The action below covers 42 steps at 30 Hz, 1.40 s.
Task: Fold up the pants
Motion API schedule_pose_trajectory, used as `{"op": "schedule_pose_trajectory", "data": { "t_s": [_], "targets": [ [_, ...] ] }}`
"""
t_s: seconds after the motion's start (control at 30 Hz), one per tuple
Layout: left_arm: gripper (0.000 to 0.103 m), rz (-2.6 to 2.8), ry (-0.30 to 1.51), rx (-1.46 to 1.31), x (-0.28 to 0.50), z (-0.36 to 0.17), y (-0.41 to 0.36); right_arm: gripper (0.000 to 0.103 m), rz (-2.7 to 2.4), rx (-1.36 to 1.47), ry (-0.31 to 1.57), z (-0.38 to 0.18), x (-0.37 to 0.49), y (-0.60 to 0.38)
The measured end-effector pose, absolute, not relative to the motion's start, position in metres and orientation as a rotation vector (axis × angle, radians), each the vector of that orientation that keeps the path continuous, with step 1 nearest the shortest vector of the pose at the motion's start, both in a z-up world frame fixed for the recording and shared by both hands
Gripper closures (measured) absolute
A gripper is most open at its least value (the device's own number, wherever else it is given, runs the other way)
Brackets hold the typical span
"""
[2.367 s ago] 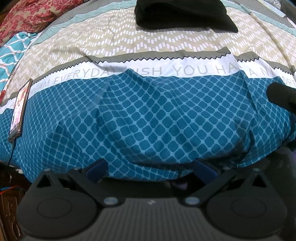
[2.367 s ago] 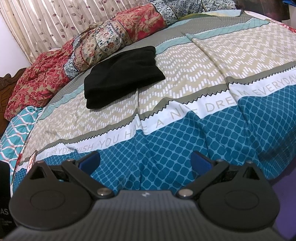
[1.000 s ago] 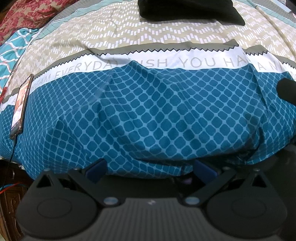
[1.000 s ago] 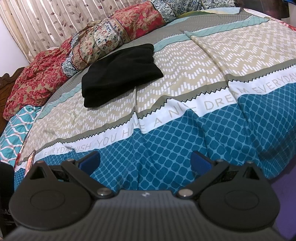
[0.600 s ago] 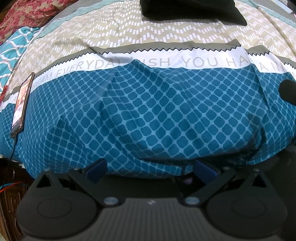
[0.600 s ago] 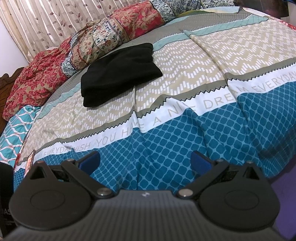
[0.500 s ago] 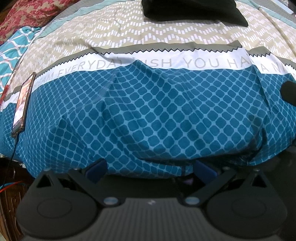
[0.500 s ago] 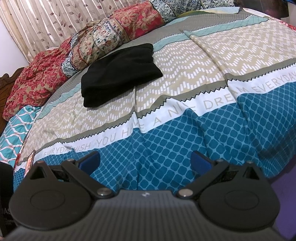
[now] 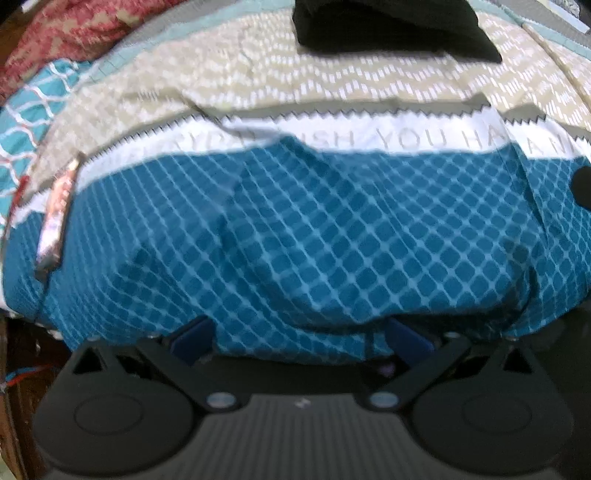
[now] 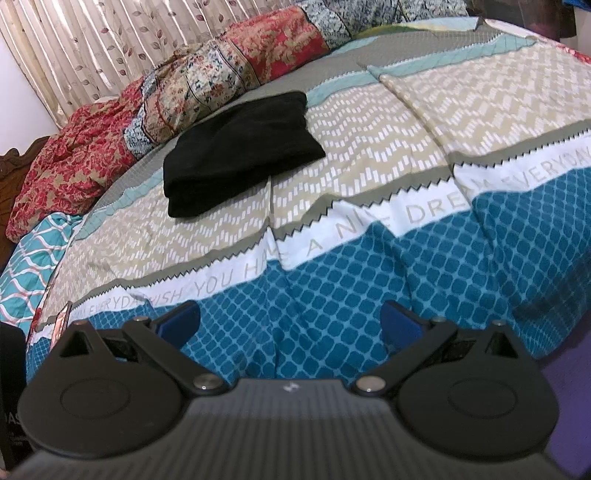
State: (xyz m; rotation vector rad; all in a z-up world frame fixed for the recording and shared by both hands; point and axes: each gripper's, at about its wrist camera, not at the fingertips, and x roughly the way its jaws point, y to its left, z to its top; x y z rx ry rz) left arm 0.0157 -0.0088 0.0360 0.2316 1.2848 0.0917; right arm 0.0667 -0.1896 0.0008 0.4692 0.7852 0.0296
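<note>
Two tools in play and barely any change to report. Starting with the right gripper (image 10: pixel 291 325): spread wide, holding nothing, parked over the blue checked end of the bedspread (image 10: pixel 369 258), pretty much the same view as half a second ago. Over to the left gripper (image 9: pixel 299 338): also wide apart and empty, but suddenly smeared with motion blur after a run of sharp views, so probably just starting to move. Hard to say which way, though, with the framing nearly unchanged. As for the pants (image 10: pixel 240 155): black, already bundled into a rough folded stack, lying up on the beige zigzag band of the cover, just short of the pile of flowery pillows (image 10: pixel 229 81), well apart from both tools. Cropped at the very top of the left view too (image 9: pixel 388 29). Also worth noting a phone (image 9: pixel 55 218) lying at the left edge of the cover, clear of everything. Reading that for the task: nothing touched, no fold started, looks like the opening reach at most. Still a long stretch forward across the bed before any pinch on the cloth.
</note>
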Motion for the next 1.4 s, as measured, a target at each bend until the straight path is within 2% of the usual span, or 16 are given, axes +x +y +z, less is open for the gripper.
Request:
{"op": "schedule_pose_trajectory", "data": {
  "t_s": [0.67, 1.4],
  "targets": [
    [0.000, 0.097, 1.155, 0.223, 0.056, 0.080, -0.017, 0.000, 0.045, 0.470, 0.627, 0.050, 0.097, -0.199],
    [0.000, 0.093, 1.208, 0.231, 0.111, 0.065, -0.034, 0.000, 0.028, 0.481, 0.643, 0.047, 0.149, -0.213]
  ]
}}
